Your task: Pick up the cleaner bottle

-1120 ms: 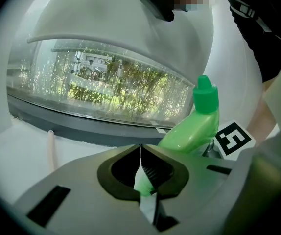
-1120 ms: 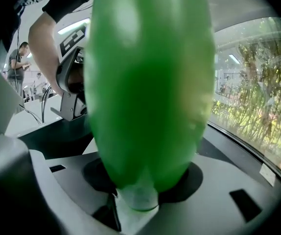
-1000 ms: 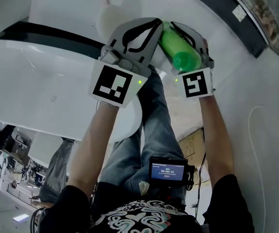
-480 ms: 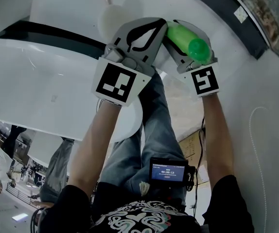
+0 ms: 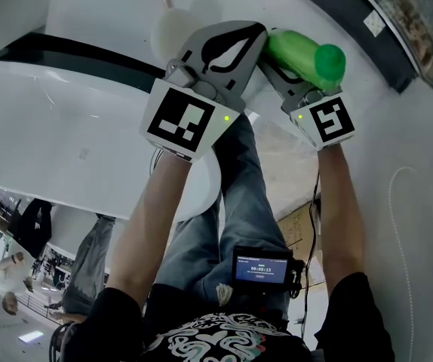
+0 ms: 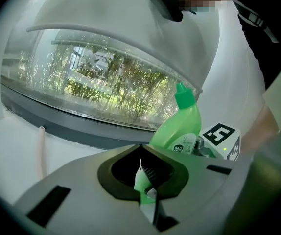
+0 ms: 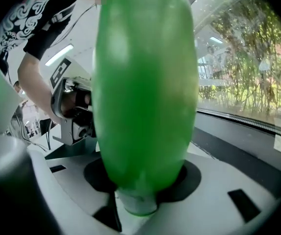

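Observation:
The cleaner bottle [image 5: 303, 57] is bright green plastic, and my right gripper [image 5: 278, 47] is shut on it and holds it in the air, tilted, with its round base toward the head camera. In the right gripper view the bottle [image 7: 145, 92] fills the middle, pinched between the jaws of the right gripper [image 7: 138, 182]. The left gripper view shows its green cap and label [image 6: 179, 126] just beyond the left gripper [image 6: 143, 151]. My left gripper [image 5: 256, 32] hovers close beside the bottle on its left, jaws together, with nothing visibly in them.
A curved white counter [image 5: 66, 119] lies below, with a pale round object [image 5: 173, 25] beyond the left gripper. A dark-framed window [image 6: 106, 82] with greenery runs along the far side. The person's jeans and a small screen device [image 5: 260, 265] are underneath.
My right gripper has lifted the bottle up and to the right, tipping its base more toward the camera. The left gripper has risen slightly alongside it.

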